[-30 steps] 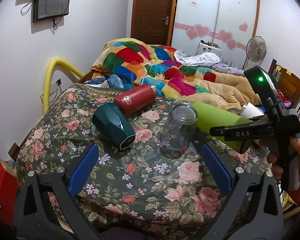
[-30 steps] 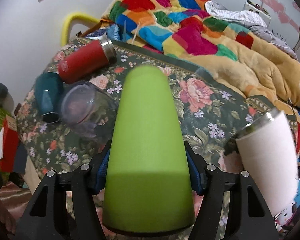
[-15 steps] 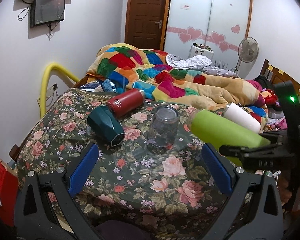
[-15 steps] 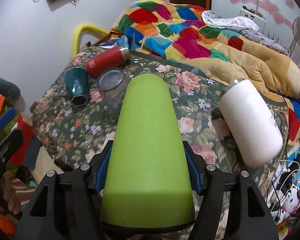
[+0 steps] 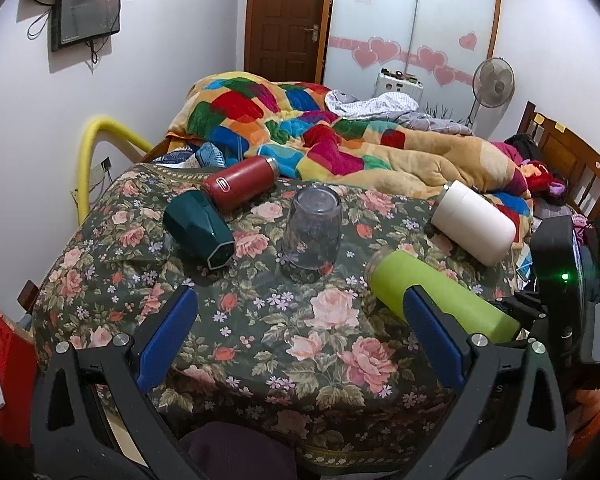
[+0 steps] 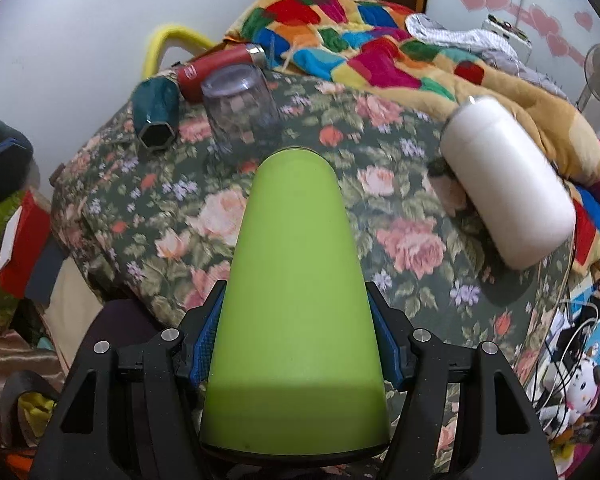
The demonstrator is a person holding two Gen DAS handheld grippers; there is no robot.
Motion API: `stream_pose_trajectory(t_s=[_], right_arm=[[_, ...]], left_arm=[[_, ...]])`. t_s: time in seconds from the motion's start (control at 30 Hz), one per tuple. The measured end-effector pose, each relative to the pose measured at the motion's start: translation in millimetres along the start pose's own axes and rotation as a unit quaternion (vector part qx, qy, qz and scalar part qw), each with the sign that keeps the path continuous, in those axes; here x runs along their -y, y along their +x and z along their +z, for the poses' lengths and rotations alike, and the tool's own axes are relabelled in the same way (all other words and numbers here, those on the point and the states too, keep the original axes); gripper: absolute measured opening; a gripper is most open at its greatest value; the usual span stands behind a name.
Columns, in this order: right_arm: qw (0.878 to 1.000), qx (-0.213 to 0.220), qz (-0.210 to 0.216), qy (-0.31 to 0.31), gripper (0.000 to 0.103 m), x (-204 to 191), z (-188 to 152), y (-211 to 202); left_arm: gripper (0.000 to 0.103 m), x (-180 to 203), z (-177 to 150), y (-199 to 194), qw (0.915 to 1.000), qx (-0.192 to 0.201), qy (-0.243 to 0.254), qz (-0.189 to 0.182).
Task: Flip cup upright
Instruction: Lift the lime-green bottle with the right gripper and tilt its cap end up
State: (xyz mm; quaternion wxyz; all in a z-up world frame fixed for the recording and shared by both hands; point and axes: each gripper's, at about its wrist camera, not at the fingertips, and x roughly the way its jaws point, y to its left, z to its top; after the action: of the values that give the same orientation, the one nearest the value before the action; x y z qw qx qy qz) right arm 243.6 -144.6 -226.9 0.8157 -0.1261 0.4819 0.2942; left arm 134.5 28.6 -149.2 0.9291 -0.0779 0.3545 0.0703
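Note:
My right gripper (image 6: 296, 332) is shut on a lime green cup (image 6: 296, 292), which it holds lengthwise above the floral-covered table (image 6: 404, 240). In the left wrist view the green cup (image 5: 432, 296) hangs at the right, tilted, mouth toward the table middle. My left gripper (image 5: 300, 336) is open and empty over the table's near edge. A clear glass (image 5: 312, 232) stands upside down at mid-table. A teal cup (image 5: 198, 228), a red flask (image 5: 240, 186) and a white tumbler (image 5: 474, 226) lie on their sides.
A bed with a patchwork quilt (image 5: 320, 132) lies right behind the table. A yellow tube (image 5: 96, 152) curves along the left wall. Red boxes (image 5: 0, 344) are on the floor at left, cables and toys (image 6: 572, 360) at right.
Both grippers have pulled back and up from the table. The green cup went with the right gripper, away from the glass, and more of the table shows now.

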Motion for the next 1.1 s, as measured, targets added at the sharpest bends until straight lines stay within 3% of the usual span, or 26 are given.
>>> stream_pose_trajectory(t_s=[0.6,0.87,1.03,1.1], right_arm=[[0.997,-0.066,0.025,0.018,0.062,8.7,-17.9,27.1],[0.999,-0.028,0.040,0.025,0.065,18.4,-19.6,-4.3],[0.998,0.015,0.024,0.051,0.065,34.4,-22.9,-37.6],[0.997,0.042,-0.001,0.062,0.065,43.1,-24.9,-55.7]], left_arm=[[0.103,24.6,-9.3,24.9,0.9990,-0.039,0.021,0.003],[0.103,36.3,-4.2,43.8,0.9974,-0.065,0.027,-0.012],[0.103,53.2,-2.8,63.4,0.9941,-0.097,0.034,-0.034],[0.103,59.4,-3.2,73.3,0.9913,-0.116,0.031,-0.055]])
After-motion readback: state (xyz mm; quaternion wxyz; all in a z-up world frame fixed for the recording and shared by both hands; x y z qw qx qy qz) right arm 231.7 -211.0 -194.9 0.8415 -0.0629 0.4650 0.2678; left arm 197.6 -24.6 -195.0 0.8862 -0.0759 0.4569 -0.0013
